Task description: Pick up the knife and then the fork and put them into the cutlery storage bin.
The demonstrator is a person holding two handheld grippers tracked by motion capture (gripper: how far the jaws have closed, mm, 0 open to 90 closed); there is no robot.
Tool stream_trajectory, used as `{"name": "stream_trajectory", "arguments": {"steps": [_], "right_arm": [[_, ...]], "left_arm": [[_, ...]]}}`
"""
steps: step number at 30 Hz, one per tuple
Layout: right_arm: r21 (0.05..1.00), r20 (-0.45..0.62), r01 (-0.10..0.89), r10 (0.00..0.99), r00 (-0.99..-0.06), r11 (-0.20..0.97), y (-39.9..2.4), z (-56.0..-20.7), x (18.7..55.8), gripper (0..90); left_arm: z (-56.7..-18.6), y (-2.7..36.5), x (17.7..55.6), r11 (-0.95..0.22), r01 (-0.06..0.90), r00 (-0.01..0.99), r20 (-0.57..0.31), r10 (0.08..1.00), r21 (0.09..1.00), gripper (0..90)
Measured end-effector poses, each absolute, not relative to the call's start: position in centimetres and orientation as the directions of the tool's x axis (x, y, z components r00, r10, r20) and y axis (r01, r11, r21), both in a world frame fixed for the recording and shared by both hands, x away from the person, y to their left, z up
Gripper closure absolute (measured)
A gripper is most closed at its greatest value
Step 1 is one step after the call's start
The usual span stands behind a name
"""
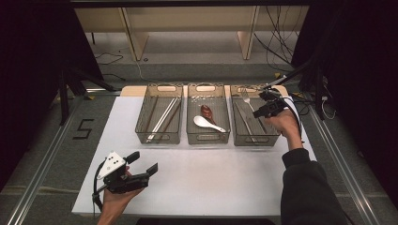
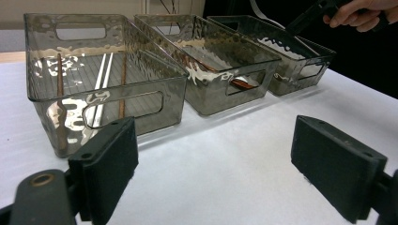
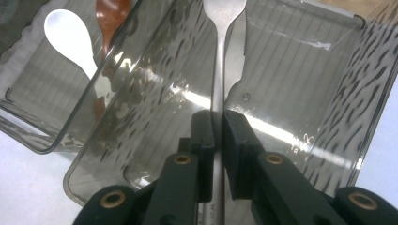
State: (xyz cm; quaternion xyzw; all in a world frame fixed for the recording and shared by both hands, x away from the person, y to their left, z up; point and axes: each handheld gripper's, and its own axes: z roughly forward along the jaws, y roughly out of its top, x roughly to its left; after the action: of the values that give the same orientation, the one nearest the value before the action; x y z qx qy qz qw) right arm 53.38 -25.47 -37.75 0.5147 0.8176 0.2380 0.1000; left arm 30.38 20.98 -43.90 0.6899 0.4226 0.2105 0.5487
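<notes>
The right gripper [image 3: 217,126] has its black fingers [image 3: 202,140] pressed nearly together on the handle of a slim silver metal fork [image 3: 218,70], which runs up between them with its head pointing away. In the high view the same gripper [image 1: 259,111] hangs above the right-hand smoky translucent plastic bin [image 1: 271,137], the landmark for everything else here, and the fork [image 1: 246,97] is held over that bin's far half; a serrated metal knife [image 3: 237,56] lies inside the bin just beside the fork. Next to this bin on its left stands the middle smoky plastic bin [image 1: 208,138], holding a white ceramic soup spoon [image 1: 207,123] and a dark reddish wooden spoon [image 1: 207,112]. Farther left of the landmark bin is a third smoky bin [image 1: 158,138] with long chopsticks [image 1: 161,120] lying lengthwise in it. The left gripper [image 1: 146,163] is well apart from the landmark bin, low over the near left part of the white tabletop [image 1: 211,178], its fingers [image 2: 105,166] spread wide with nothing between them.
</notes>
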Motion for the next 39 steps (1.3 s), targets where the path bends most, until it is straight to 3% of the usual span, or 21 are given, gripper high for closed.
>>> {"name": "stream_trajectory", "arguments": {"steps": [10, 14, 21, 39], "right_arm": [[0.474, 0.075, 0.801, 0.889, -0.451, 0.366, -24.9, -38.8, 53.6, 82.3], [0.465, 0.104, 0.808, 0.884, -0.455, 0.361, -24.6, -39.1, 53.7, 68.6], [0.51, 0.119, 0.782, 0.872, -0.476, 0.358, -24.5, -38.3, 53.1, 58.2], [0.636, 0.151, 0.675, 0.798, -0.584, 0.373, -22.3, -36.7, 48.9, 46.2]], "left_arm": [[-43.9, 21.1, 30.4, -0.041, 0.351, 0.554, -0.172, 0.815, 0.935, 14.6], [-43.9, 21.1, 30.3, -0.042, 0.35, 0.554, -0.171, 0.815, 0.936, 14.6], [-43.9, 21.1, 30.3, -0.041, 0.351, 0.553, -0.172, 0.815, 0.935, 14.6], [-43.9, 21.0, 30.3, -0.041, 0.354, 0.555, -0.175, 0.813, 0.934, 14.6]]}}
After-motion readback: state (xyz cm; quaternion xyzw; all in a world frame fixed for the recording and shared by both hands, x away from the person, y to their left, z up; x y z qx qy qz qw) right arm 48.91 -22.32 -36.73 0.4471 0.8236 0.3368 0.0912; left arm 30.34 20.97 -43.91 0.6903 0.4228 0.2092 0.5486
